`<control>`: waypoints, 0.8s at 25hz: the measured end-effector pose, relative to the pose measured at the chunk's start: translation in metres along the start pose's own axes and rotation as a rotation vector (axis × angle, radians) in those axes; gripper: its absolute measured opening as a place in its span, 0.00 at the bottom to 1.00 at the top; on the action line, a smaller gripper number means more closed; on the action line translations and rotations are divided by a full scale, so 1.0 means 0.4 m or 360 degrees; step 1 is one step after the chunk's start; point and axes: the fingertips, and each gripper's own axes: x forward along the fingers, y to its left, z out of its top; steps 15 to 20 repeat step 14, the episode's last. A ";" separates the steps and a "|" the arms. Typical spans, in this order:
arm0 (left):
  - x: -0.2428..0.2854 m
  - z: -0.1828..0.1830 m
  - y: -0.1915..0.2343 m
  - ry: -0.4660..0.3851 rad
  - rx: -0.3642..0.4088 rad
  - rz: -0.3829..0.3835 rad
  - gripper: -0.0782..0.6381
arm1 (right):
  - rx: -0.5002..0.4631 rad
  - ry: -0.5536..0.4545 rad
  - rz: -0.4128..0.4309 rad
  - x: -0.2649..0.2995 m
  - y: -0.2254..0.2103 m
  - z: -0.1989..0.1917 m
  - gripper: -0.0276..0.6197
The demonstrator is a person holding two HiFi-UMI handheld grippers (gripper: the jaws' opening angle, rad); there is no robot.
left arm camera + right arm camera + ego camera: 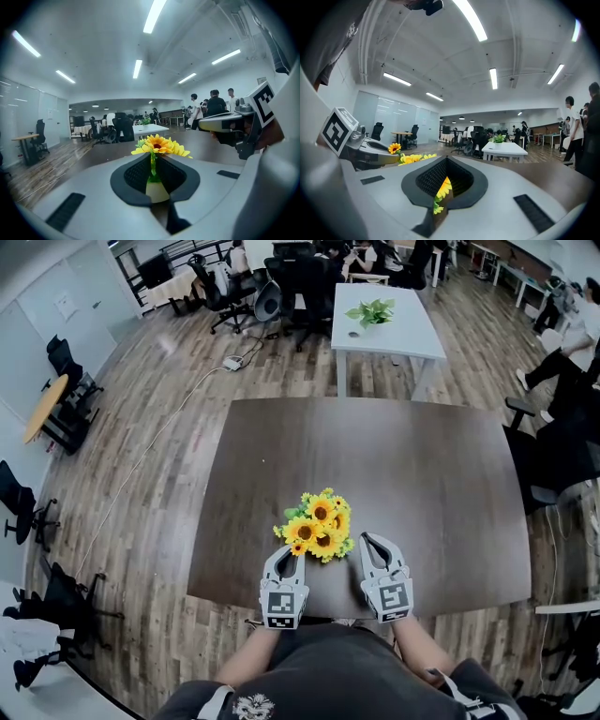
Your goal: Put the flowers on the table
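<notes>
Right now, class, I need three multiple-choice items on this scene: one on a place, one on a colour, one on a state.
1. The sunflowers are over which table? A white, B dark brown, C round wooden.
2. Their petals are: A yellow, B red, C white.
3. The left claw is: A wide open, B out of view, C shut on the flowers.
Answers: 1 B, the bunch is over the dark table, near the person's edge. 2 A, the head view shows yellow petals. 3 C, its jaws pinch a green stem.
</notes>
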 end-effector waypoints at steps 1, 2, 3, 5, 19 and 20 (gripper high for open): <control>-0.003 -0.004 0.001 0.0004 -0.0006 0.0003 0.16 | 0.0000 0.0003 0.0001 0.001 0.000 -0.005 0.08; -0.005 -0.007 0.001 0.0006 -0.0011 0.0003 0.16 | 0.0001 0.0007 0.0005 0.002 0.003 -0.010 0.08; -0.008 -0.010 0.002 0.0007 -0.0015 0.0003 0.16 | 0.0000 0.0009 0.0010 0.004 0.007 -0.012 0.08; -0.011 -0.018 0.005 0.0012 -0.0015 0.0003 0.16 | 0.0000 0.0005 0.0014 0.010 0.015 -0.007 0.08; -0.039 -0.082 -0.001 0.0075 -0.0104 -0.0018 0.16 | -0.0006 -0.0005 -0.0006 0.001 0.020 -0.013 0.08; -0.039 -0.082 -0.001 0.0075 -0.0104 -0.0018 0.16 | -0.0006 -0.0005 -0.0006 0.001 0.020 -0.013 0.08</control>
